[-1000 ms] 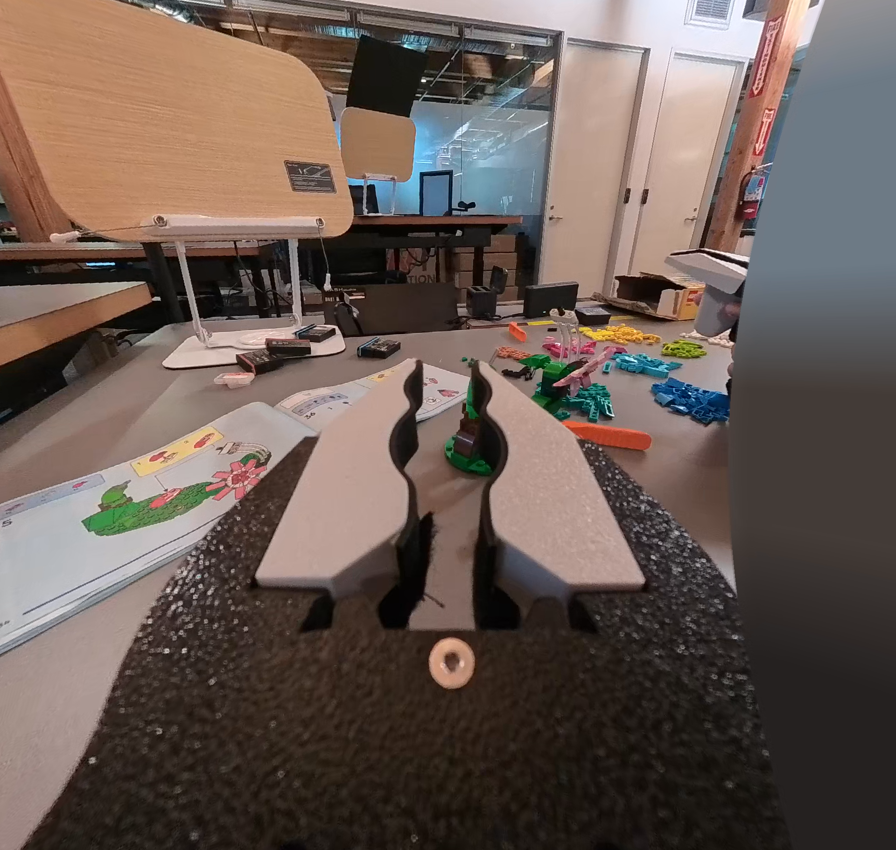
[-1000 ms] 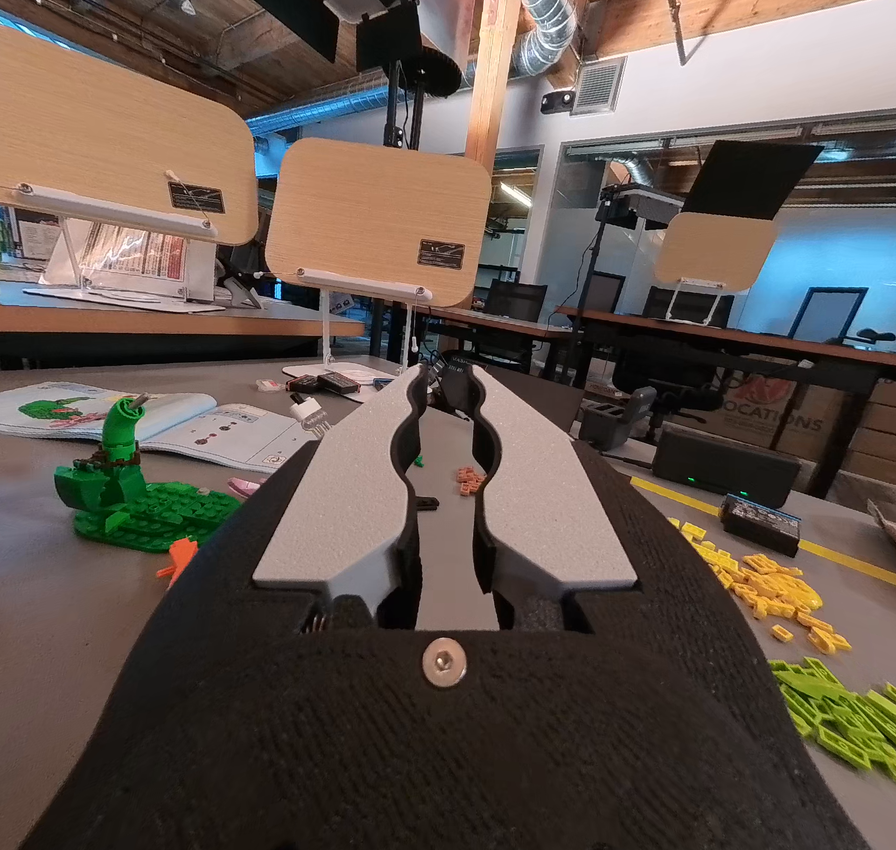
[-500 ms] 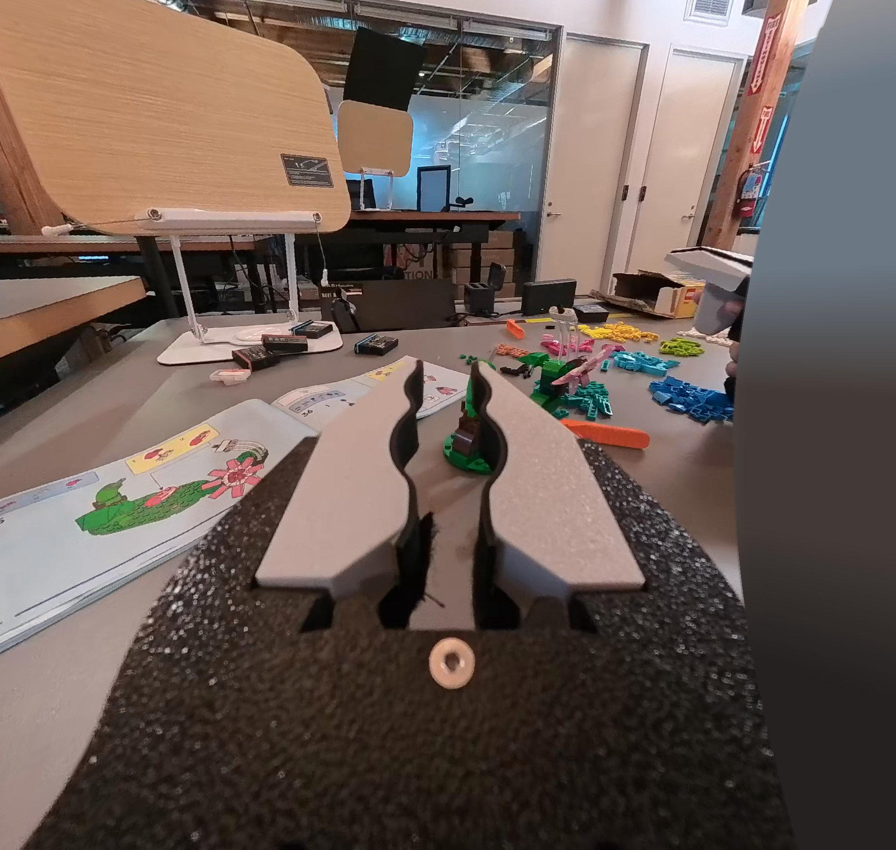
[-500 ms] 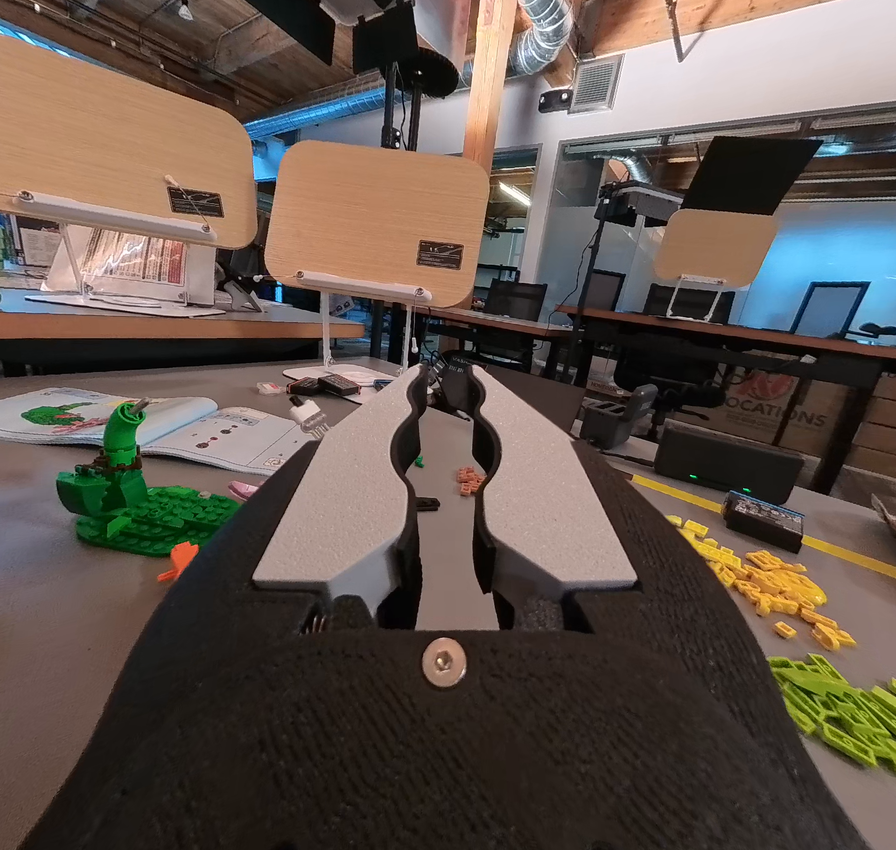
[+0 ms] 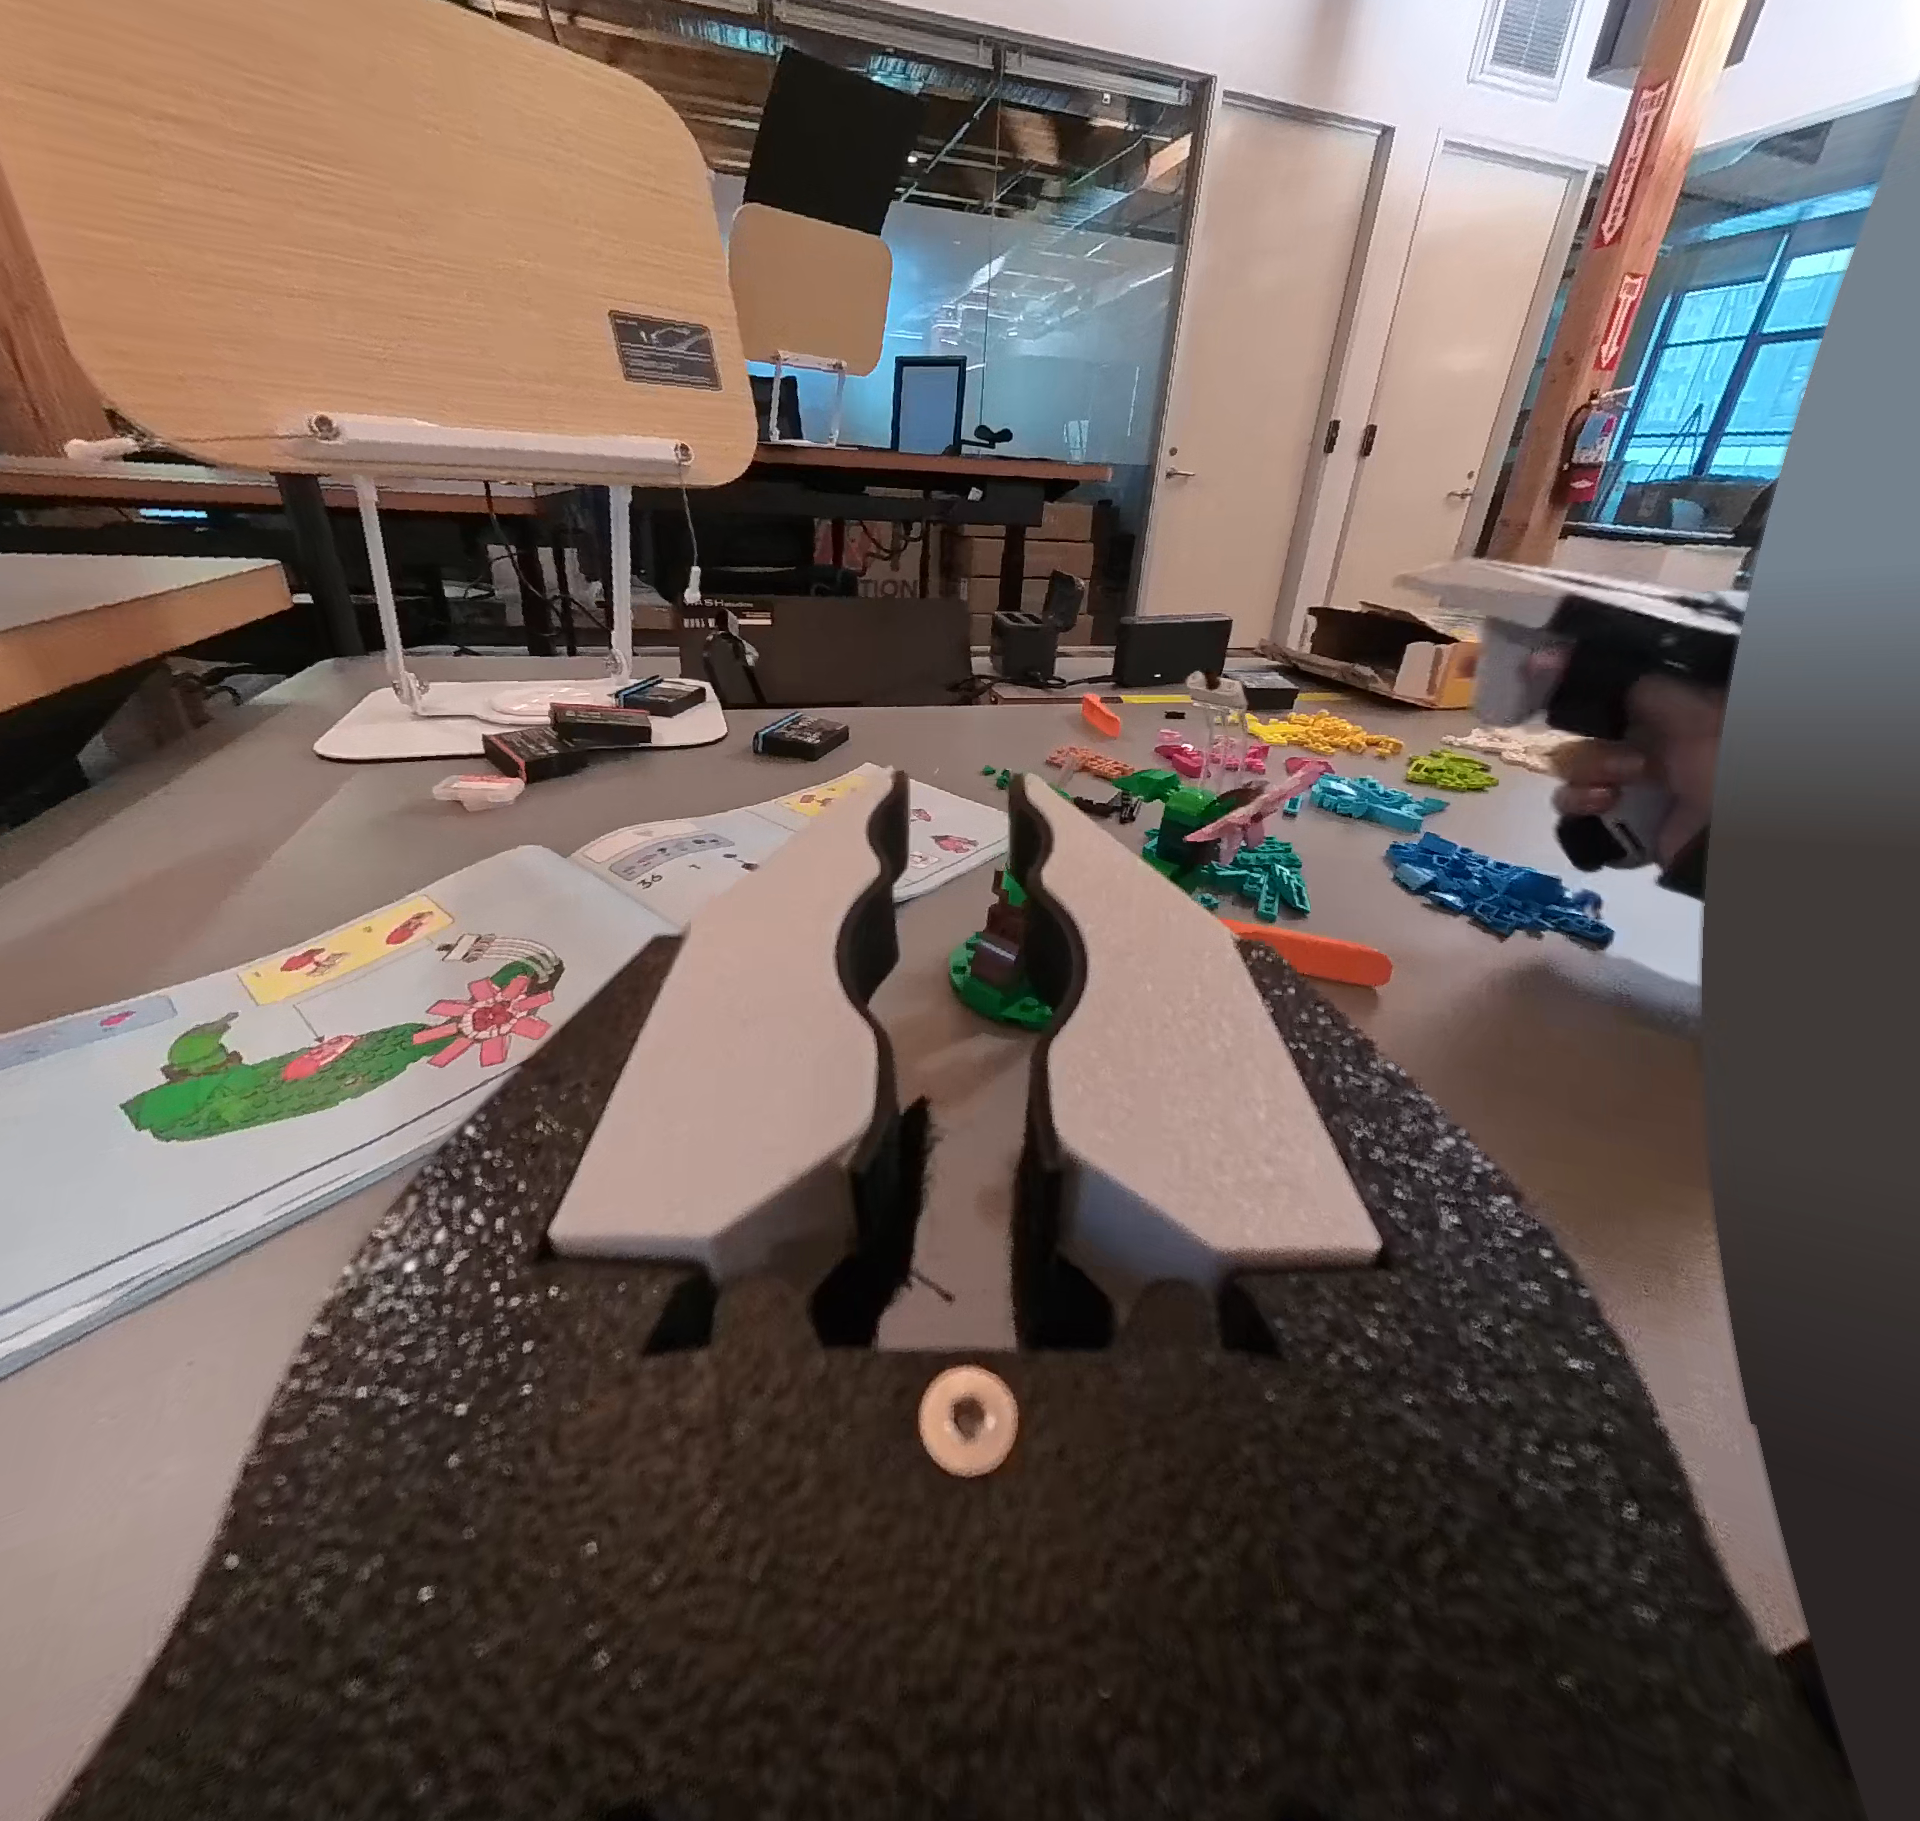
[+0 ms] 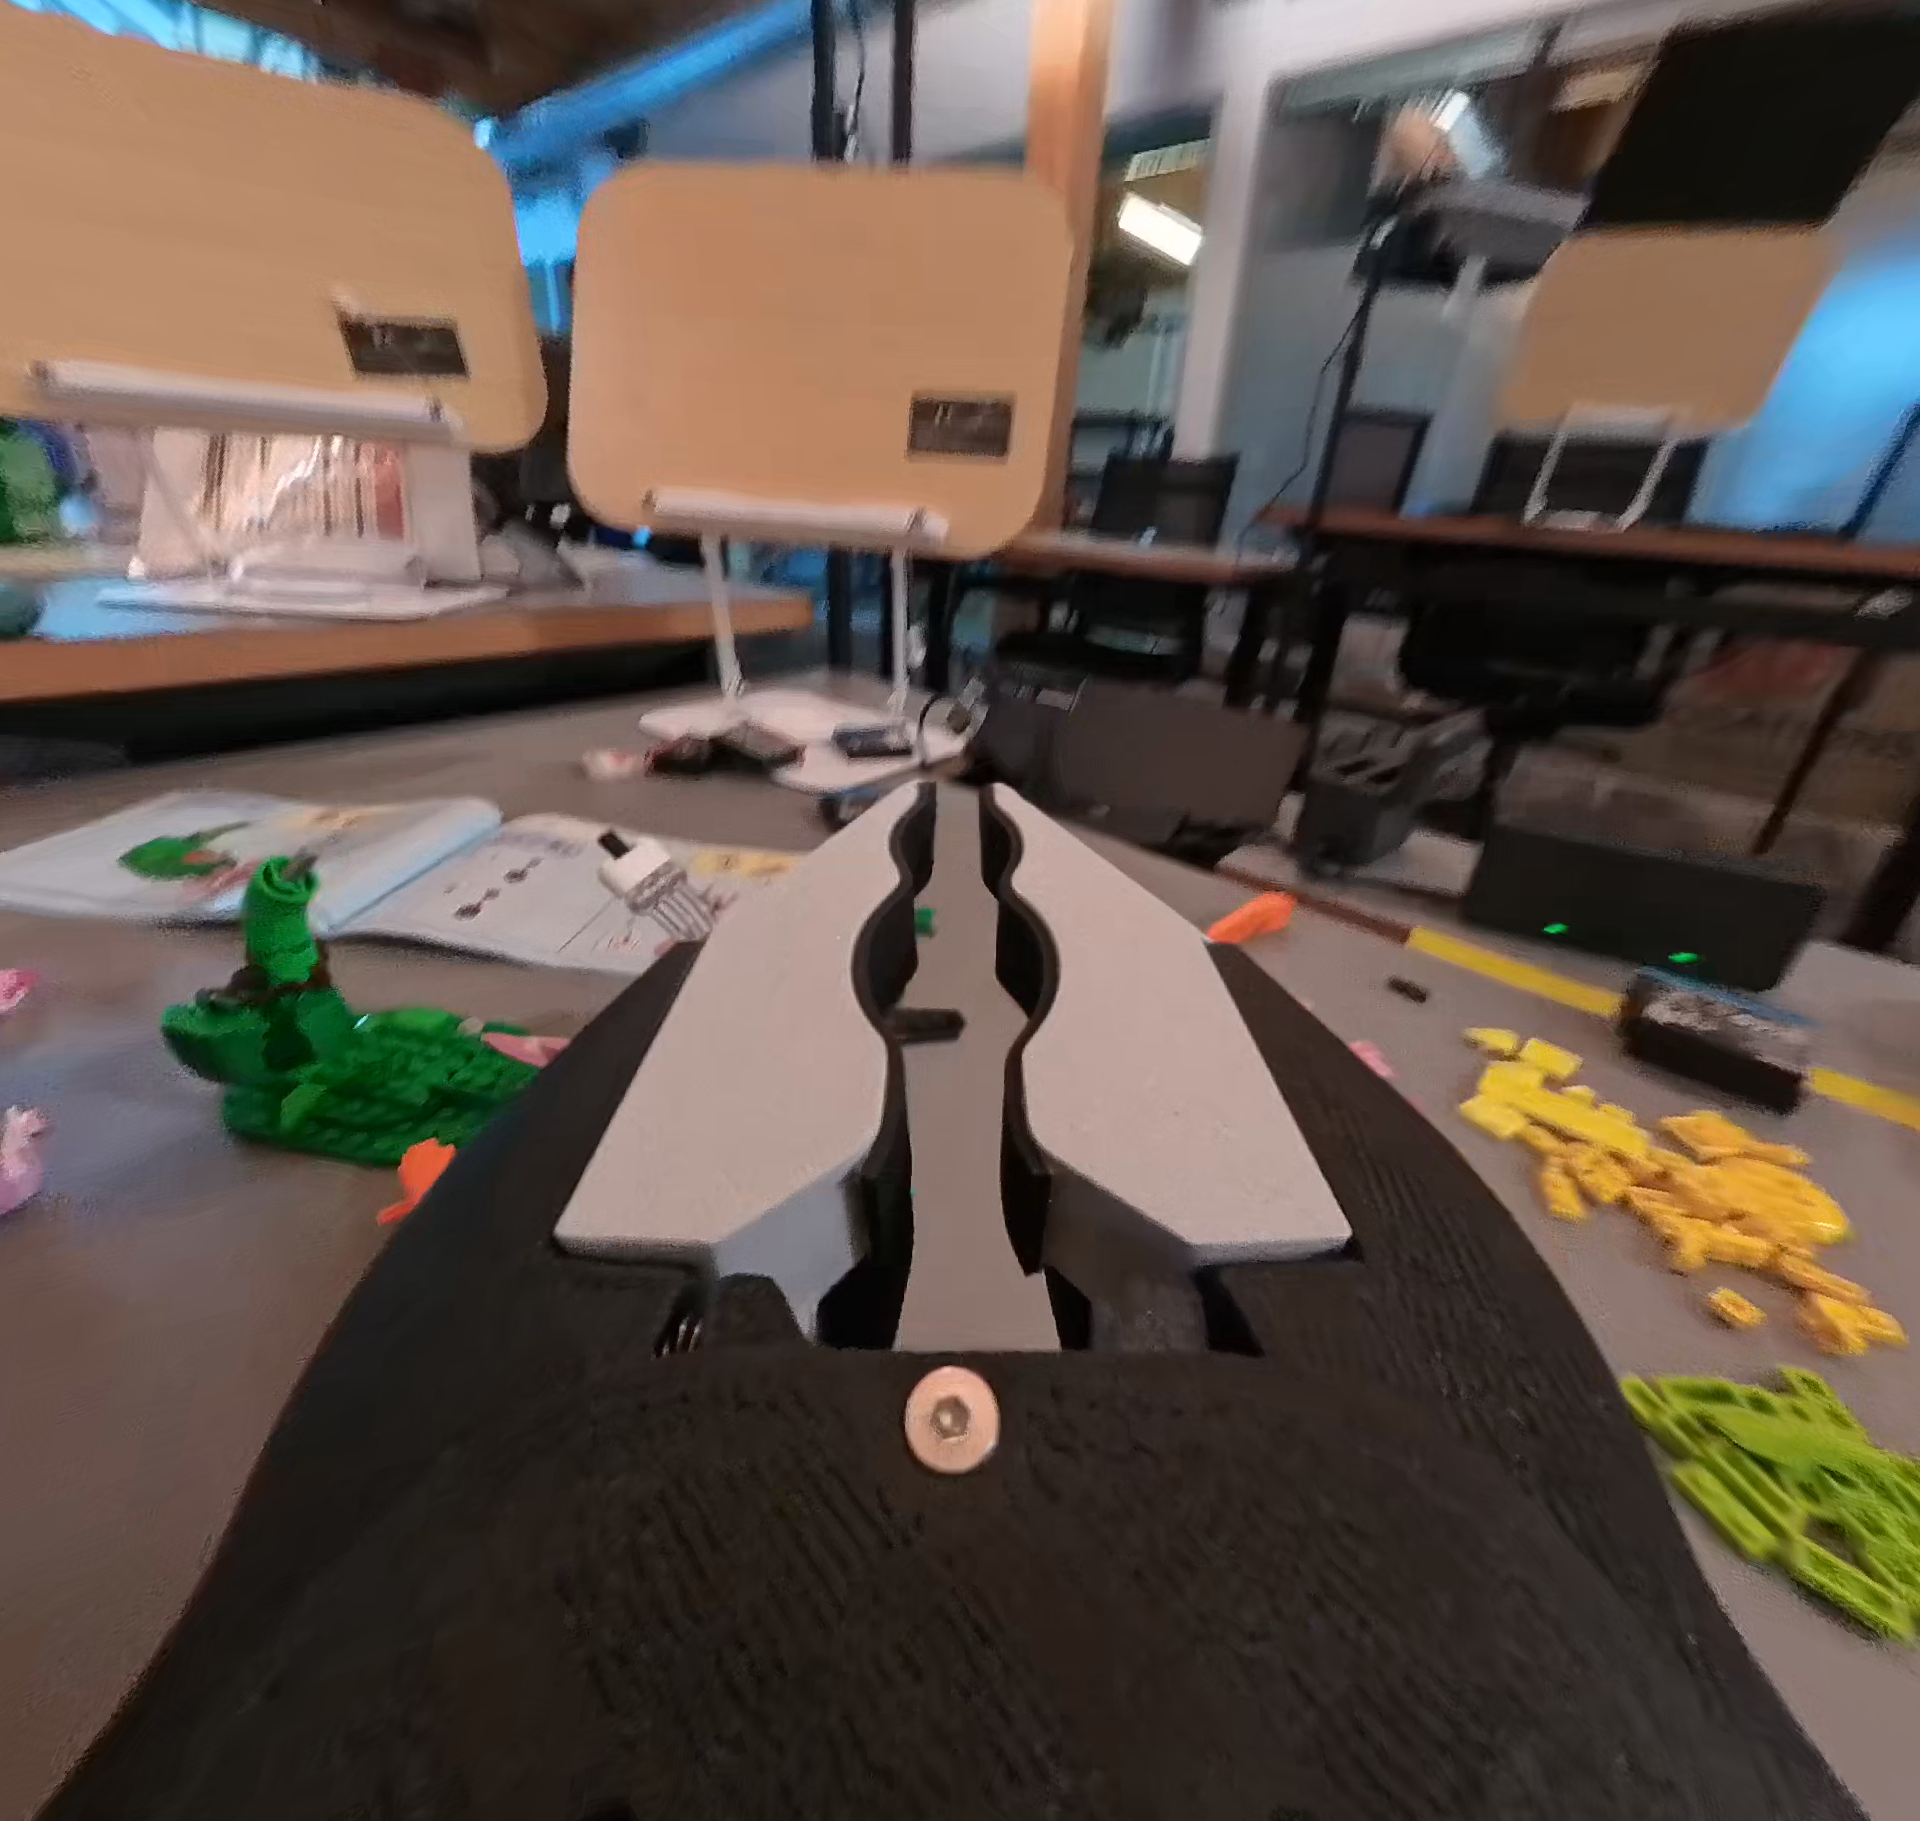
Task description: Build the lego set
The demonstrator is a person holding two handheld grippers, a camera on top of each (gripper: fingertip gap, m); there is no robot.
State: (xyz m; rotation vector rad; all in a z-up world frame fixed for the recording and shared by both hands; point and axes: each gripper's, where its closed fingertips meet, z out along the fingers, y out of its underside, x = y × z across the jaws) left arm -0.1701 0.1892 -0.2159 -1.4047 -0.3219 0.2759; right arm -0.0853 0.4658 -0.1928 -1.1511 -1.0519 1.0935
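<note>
My left gripper (image 5: 961, 795) is open and empty, low over the grey table (image 5: 1455, 1096). A small green and brown lego piece (image 5: 992, 971) stands on the table, seen through the gap by the right finger. The open instruction booklet (image 5: 312, 992) lies to its left. My right gripper (image 6: 956, 792) is empty, its jaws a narrow gap apart; it also shows blurred in the left wrist view (image 5: 1538, 649), held by a hand. A green lego build with a curved stem (image 6: 332, 1054) stands left of it. A small black piece (image 6: 930, 1021) lies under the gap.
Sorted piles lie around: yellow (image 6: 1662, 1179), lime green (image 6: 1808, 1480), blue (image 5: 1496, 883), teal (image 5: 1371, 800). An orange separator tool (image 5: 1309, 950) lies beside the left gripper. A wooden book stand (image 5: 364, 244) and black batteries (image 5: 582, 732) stand at the back. A black box (image 6: 1642, 898) sits at the far right. Tip to tip, the grippers are about 30 cm apart. The small black piece (image 6: 930, 1021) lies some 15 cm from my right tips, 30 cm from my left tips.
The right gripper's jaws have narrowed. Its view has blurred and tilted down toward the table. In the left wrist view it has moved in from the right. The left gripper has barely moved.
</note>
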